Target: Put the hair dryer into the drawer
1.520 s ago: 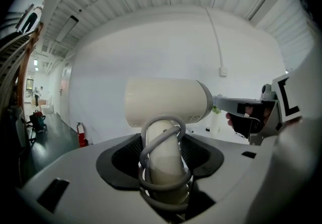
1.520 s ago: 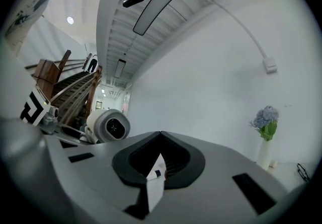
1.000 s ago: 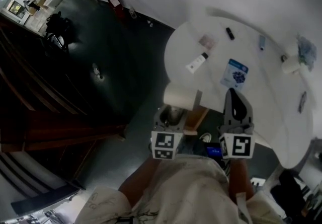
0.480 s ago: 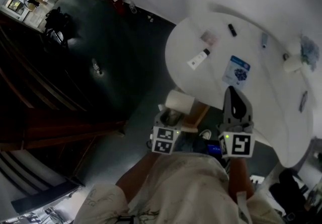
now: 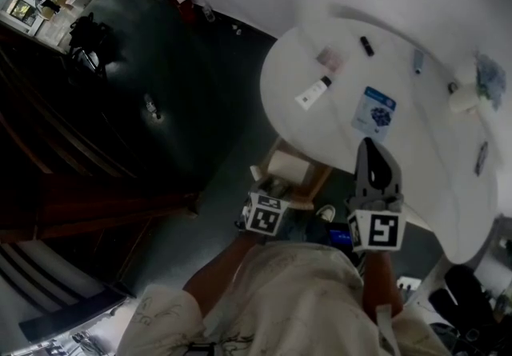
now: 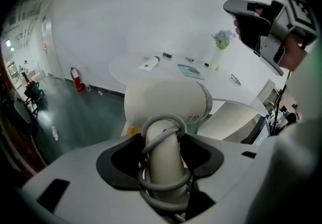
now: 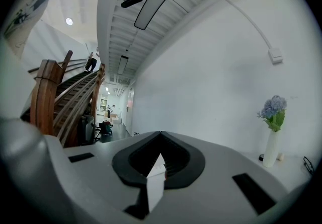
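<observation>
The left gripper (image 6: pixel 162 158), low in the left gripper view, pinches the cream handle of the hair dryer (image 6: pixel 166 101), a jaw on each side. The grey cord (image 6: pixel 163 123) is looped round that handle. The barrel stands above the jaws. The right gripper (image 7: pixel 160 137) is held level with its jaws pressed together on nothing.

In the head view the dryer hangs at centre frame, just off the near rim of the round white table (image 5: pixel 432 146). The step in hand looks like carrying the dryer down to the drawer. Done well, it means keeping the pinch firm on the handle, leading with the barrel, and seeing that no cord loop slips loose and snags on an edge.

A strip of wood (image 5: pixel 322 178) beside the barrel may belong to the drawer, but whether it is open cannot be told. The person's own body covers the lower head view. The plug end of the cord is out of sight.
</observation>
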A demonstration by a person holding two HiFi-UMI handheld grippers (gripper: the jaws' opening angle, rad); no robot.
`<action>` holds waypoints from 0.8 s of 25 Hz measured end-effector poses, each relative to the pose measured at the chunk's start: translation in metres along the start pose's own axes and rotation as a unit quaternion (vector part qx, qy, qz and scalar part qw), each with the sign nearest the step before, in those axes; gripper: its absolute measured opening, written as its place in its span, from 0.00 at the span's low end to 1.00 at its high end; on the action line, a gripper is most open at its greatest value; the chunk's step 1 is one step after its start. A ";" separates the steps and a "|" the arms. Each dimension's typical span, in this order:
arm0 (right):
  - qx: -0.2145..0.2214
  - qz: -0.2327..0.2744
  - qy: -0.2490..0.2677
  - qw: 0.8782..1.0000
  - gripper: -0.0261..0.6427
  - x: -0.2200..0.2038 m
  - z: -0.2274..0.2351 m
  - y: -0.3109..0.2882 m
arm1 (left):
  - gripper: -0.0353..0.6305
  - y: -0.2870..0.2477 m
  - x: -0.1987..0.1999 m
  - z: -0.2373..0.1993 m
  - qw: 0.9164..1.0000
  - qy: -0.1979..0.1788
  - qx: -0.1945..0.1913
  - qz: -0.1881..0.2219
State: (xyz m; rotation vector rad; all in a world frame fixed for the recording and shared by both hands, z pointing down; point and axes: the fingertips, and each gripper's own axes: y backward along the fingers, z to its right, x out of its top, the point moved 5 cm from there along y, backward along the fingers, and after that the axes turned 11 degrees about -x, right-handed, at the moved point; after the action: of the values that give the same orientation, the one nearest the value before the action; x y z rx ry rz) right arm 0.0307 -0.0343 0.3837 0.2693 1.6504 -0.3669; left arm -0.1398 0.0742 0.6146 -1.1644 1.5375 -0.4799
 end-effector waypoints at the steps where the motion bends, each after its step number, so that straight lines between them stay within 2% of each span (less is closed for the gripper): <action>1: -0.001 0.000 0.000 1.000 0.05 0.000 0.001 0.000 | 0.42 -0.002 -0.002 -0.001 1.000 0.007 -0.002 -0.013; 3: -0.004 0.002 0.001 1.000 0.05 0.001 0.002 0.001 | 0.42 -0.006 -0.002 -0.003 0.999 0.015 -0.005 -0.032; 9: -0.013 -0.002 -0.003 1.000 0.05 -0.002 0.009 0.006 | 0.42 -0.019 0.009 -0.011 0.997 -0.007 0.005 -0.075; 15: -0.023 0.000 -0.006 1.000 0.05 -0.002 0.017 0.009 | 0.42 -0.037 0.013 -0.022 0.993 -0.009 0.011 -0.114; 20: -0.030 -0.001 -0.008 1.000 0.05 -0.001 0.024 0.011 | 0.42 -0.054 0.014 -0.020 0.990 -0.010 0.001 -0.143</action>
State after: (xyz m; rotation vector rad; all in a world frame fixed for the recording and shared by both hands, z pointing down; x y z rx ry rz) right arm 0.0570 -0.0336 0.3821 0.2193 1.6430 -0.3198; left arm -0.1350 0.0334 0.6569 -1.3923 1.3575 -0.6563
